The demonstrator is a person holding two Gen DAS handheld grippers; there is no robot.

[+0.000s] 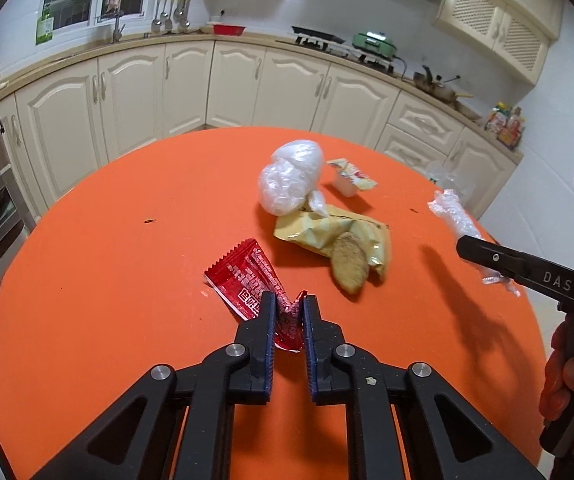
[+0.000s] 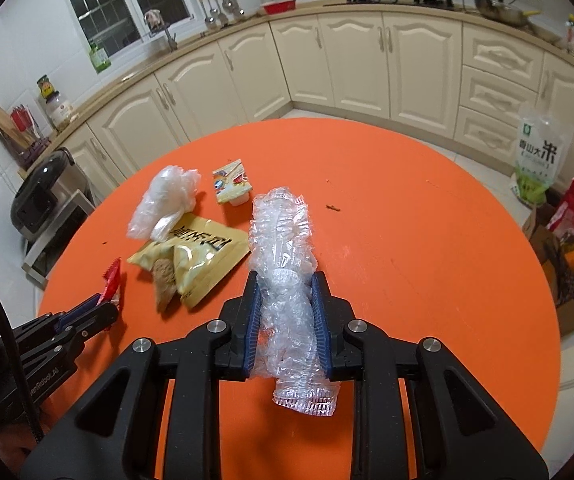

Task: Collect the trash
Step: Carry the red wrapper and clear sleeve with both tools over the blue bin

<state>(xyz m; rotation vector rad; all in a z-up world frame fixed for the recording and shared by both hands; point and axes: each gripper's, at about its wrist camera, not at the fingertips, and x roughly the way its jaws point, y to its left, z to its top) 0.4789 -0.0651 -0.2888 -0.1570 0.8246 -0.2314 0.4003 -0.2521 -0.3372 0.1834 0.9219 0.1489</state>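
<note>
Between left gripper (image 1: 289, 309) jaws sits pinched red wrapper (image 1: 247, 276).

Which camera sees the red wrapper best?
The left wrist view: the red wrapper lies big and near, pinched in the left claw. The right wrist view shows only a small red edge at that claw.
</note>
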